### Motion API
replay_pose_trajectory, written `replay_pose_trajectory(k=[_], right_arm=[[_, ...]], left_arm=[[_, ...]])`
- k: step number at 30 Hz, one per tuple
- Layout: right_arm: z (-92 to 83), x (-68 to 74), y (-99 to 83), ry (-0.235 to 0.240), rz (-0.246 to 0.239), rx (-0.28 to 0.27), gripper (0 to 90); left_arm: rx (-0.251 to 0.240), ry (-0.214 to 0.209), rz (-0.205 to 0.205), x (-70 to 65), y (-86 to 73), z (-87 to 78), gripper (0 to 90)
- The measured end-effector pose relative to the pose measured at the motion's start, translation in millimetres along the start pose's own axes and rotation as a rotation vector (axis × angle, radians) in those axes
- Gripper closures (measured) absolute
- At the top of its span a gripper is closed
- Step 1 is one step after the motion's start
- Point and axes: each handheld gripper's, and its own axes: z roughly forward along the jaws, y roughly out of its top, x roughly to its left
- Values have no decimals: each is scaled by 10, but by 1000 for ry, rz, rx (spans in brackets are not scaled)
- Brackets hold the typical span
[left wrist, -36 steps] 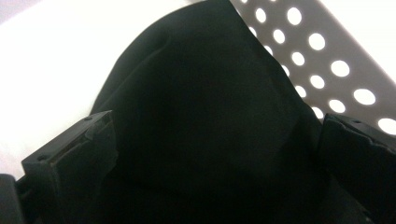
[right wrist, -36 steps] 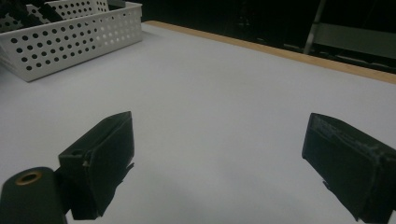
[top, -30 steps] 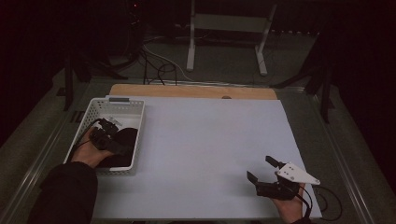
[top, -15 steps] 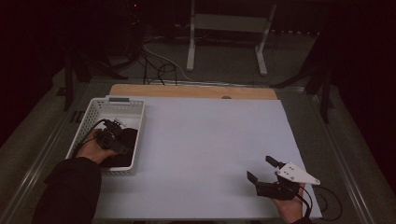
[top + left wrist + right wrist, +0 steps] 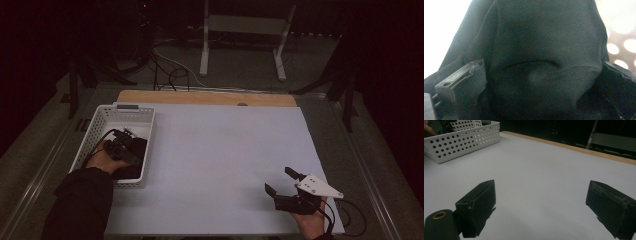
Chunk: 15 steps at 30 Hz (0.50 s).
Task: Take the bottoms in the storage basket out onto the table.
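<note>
- The white perforated basket (image 5: 131, 116) stands at the left edge of the white table sheet (image 5: 215, 160) and serves as the landmark here.
- The left gripper (image 5: 125, 145) is inside the basket, lowered onto a black cloth (image 5: 136, 148) that lies in the basket's near half.
- In the left gripper view, the black cloth (image 5: 541, 62) bulges between the two jaws, which stand wide apart on either side of the fold; they press into the fabric but have not closed on it.
- The person's left hand (image 5: 104, 159) rests on the basket's near part, its dark sleeve (image 5: 80, 205) trailing back over the near wall.
- The right gripper (image 5: 283, 184) sits well apart from the basket, at the sheet's near right corner, jaws spread wide with nothing between them.
- In the right gripper view, the basket (image 5: 461, 143) appears far off to the upper left, across bare sheet.
</note>
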Motion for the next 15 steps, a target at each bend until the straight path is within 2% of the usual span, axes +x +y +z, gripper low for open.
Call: replay_pose_trajectory(k=[4,15], right_arm=[[-5,0,-1,-2,2,2,91],[-8,-1,-4,-2,2,3,91]], left_arm=[[5,13,-10,11,6,10,0],[-29,55,-78,83,-1,15,0]])
